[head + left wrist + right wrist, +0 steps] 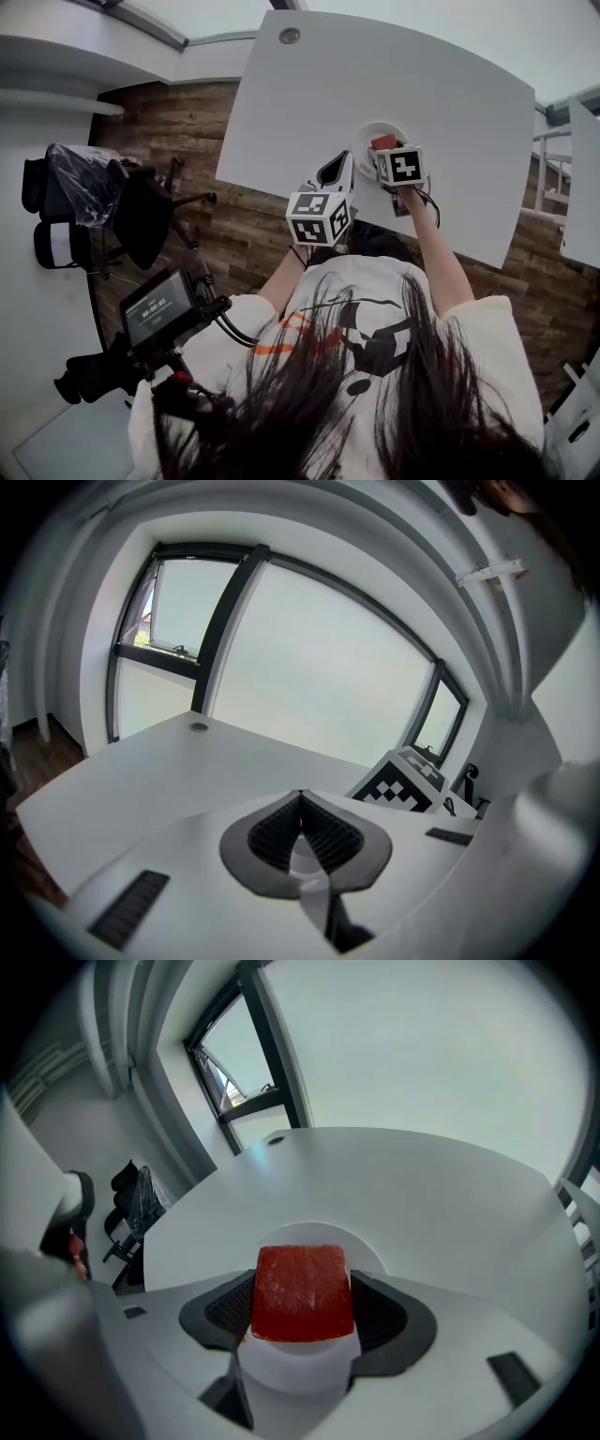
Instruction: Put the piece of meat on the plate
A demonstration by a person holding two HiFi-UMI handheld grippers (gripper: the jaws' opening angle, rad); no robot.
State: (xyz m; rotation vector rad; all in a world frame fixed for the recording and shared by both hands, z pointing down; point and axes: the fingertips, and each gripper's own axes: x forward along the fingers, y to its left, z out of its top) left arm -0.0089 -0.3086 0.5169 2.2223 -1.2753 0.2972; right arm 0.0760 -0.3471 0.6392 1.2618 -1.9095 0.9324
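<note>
The right gripper has its fingers clamped on the piece of meat, a red block at frame centre, directly over the plate. Whether it touches the plate is unclear. Placing looks to be the step in hand. The next move calls for lowering the meat until it rests, then parting the fingers. In the head view the right forearm reaches forward over the desk. The left gripper, fingers pressed together on nothing, hovers to its lower left.
</note>
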